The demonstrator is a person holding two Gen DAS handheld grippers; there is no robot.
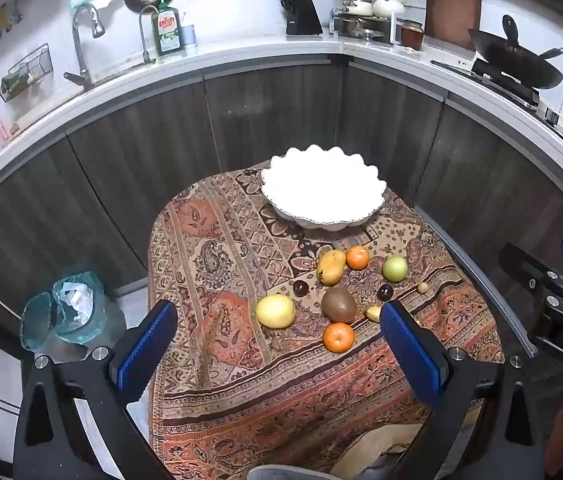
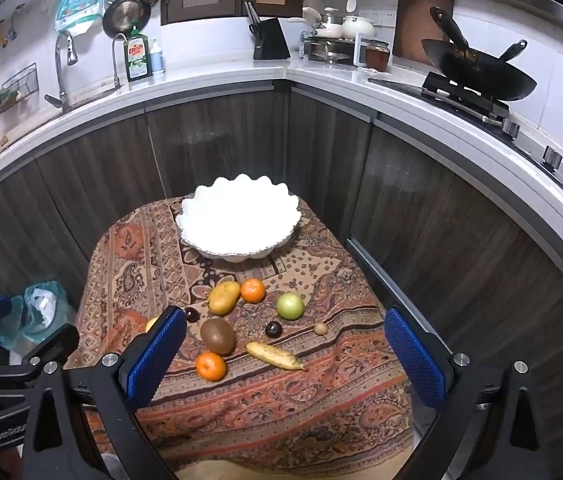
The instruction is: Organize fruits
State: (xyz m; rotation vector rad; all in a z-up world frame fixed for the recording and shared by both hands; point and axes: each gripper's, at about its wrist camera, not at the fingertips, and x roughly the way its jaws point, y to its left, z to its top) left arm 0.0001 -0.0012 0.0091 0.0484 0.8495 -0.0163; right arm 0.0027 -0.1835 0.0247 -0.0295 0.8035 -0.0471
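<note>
With both the left tongs (image 1: 277, 344) and right tongs (image 2: 283, 354) gaping wide and empty, sorting seems unstarted: loose fruit lies mid-table, the empty white scalloped ceramic bowl (image 2: 201, 216) at twelve o'clock, so next likely means closing on the nearest orange tangerine (image 2: 210, 366).

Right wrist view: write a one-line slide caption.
Open right tool above a patterned tablecloth where loose fruit lies in front of an empty white scalloped bowl.
</note>
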